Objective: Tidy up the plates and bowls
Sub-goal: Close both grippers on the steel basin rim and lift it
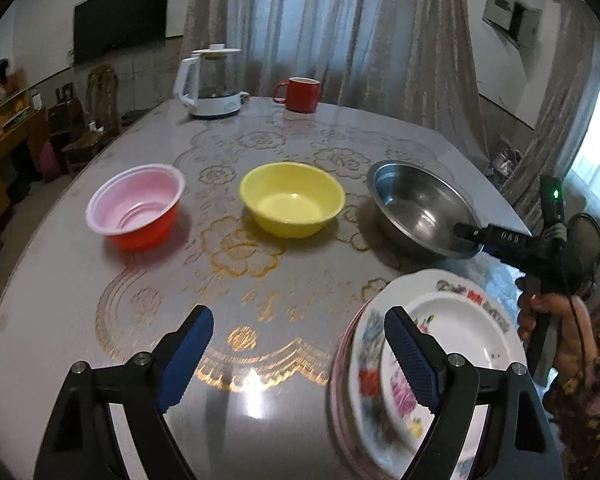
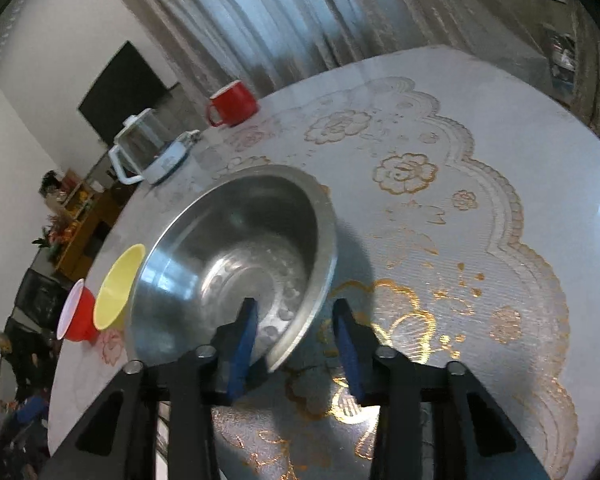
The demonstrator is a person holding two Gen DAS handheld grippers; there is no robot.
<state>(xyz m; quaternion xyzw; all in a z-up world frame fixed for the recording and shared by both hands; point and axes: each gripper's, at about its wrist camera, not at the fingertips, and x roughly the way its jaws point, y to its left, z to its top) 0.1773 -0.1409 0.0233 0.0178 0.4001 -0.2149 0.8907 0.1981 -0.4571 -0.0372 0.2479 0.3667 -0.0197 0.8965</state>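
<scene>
A red bowl with a pink inside (image 1: 134,210), a yellow bowl (image 1: 293,203) and a steel bowl (image 1: 422,210) stand in a row on the table. A stack of flowered plates (image 1: 432,364) lies at the near right. My left gripper (image 1: 298,354) is open and empty, its right finger over the plates' left rim. My right gripper (image 2: 296,334) is open, its jaws straddling the near rim of the steel bowl (image 2: 236,256), left finger inside, right finger outside. In the left wrist view its tip (image 1: 466,234) sits at the bowl's rim.
A glass kettle (image 1: 210,82) and a red mug (image 1: 300,94) stand at the table's far edge. The round table (image 1: 260,280) has a lace-patterned cover. Curtains hang behind it; chairs and a cabinet stand at the left.
</scene>
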